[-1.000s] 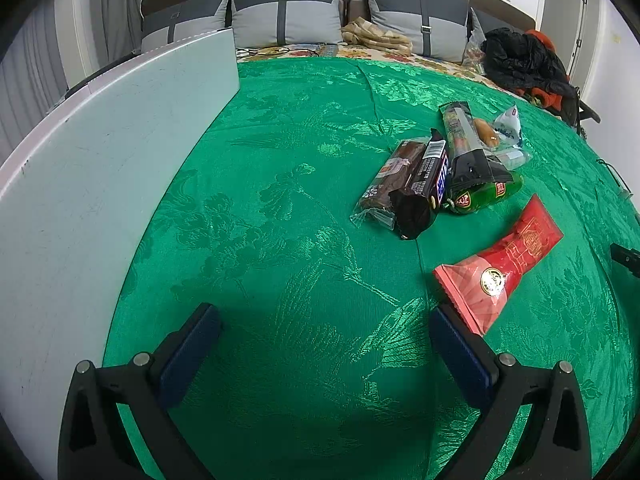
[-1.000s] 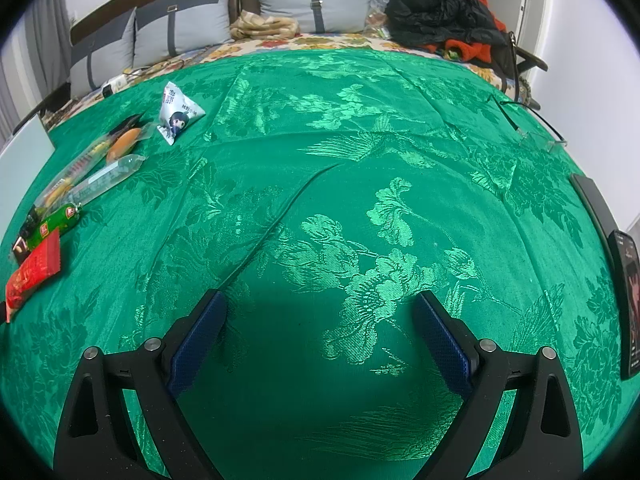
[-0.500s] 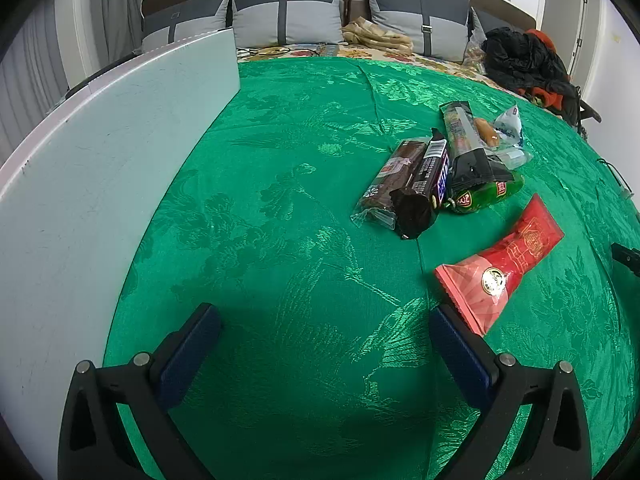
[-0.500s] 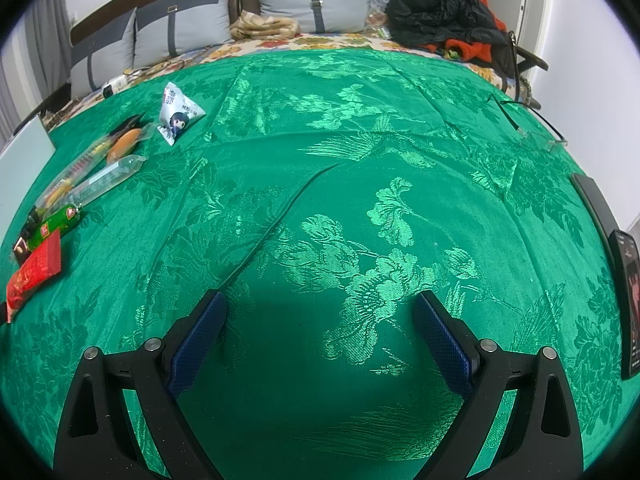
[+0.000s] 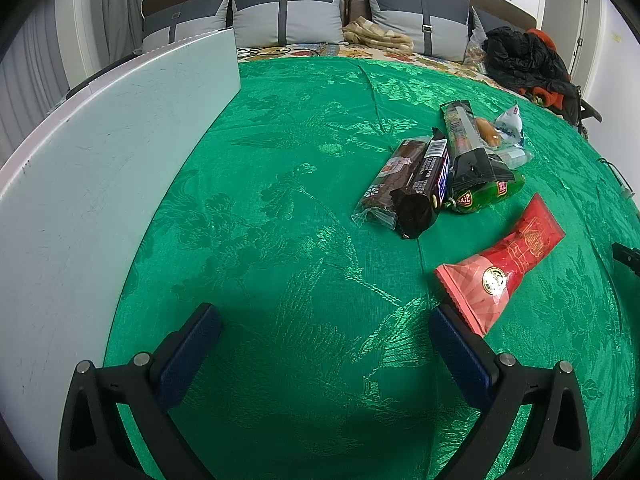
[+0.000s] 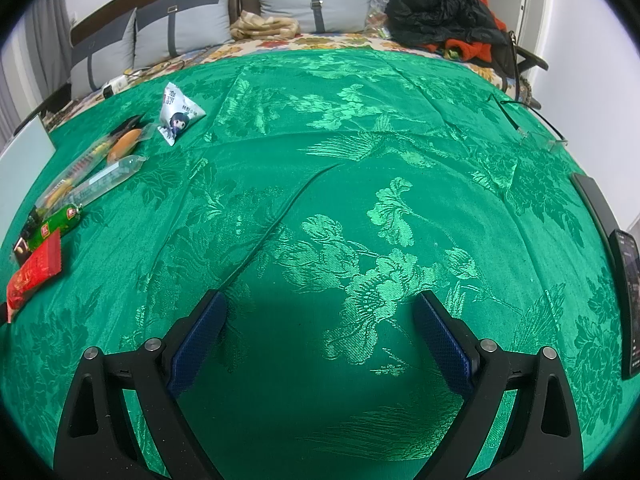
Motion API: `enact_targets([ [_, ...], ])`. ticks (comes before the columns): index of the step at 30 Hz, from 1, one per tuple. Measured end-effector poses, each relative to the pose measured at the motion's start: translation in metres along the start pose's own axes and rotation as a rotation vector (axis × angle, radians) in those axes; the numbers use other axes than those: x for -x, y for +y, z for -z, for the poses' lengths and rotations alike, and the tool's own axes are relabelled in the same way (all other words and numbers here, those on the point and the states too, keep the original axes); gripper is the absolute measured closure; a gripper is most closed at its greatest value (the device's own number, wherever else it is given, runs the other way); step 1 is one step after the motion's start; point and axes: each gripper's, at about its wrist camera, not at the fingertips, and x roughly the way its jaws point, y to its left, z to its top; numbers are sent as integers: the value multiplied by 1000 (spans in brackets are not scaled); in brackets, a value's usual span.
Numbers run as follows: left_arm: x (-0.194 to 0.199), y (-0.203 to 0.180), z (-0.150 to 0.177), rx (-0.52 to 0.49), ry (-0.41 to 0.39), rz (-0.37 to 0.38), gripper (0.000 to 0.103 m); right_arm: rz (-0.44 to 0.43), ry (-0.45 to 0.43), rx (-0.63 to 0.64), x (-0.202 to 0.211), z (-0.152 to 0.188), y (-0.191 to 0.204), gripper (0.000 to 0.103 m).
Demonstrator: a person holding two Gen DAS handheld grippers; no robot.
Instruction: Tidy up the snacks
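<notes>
A pile of snacks lies on the green cloth (image 5: 280,240): a red packet (image 5: 504,268) nearest, a dark chocolate bar (image 5: 424,188), a brown cake pack (image 5: 388,180), a green sausage (image 5: 488,194), a long black-ended pack (image 5: 466,140) and a small white bag (image 5: 510,124). My left gripper (image 5: 324,330) is open and empty, just left of the red packet. My right gripper (image 6: 320,320) is open and empty over bare cloth; the snacks lie far left in its view, with the red packet (image 6: 34,276) and the white bag (image 6: 178,114).
A white board (image 5: 100,184) stands along the left edge of the cloth. Grey pillows (image 5: 288,16) and dark and orange clothes (image 6: 444,12) lie at the back. A phone (image 6: 630,292) and a dark strip (image 6: 592,196) lie at the right edge.
</notes>
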Motion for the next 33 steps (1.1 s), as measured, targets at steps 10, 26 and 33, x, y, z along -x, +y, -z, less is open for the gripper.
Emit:
enact_targets([
  [10, 0, 0, 0, 0, 0, -1, 0, 0, 0, -1, 0, 0, 0, 6],
  [26, 1, 5, 2, 8, -3, 7, 0, 0, 0, -1, -1, 0, 0, 6],
  [33, 6, 7, -3, 3, 69, 44, 1, 0, 0, -1, -1, 0, 1, 6],
])
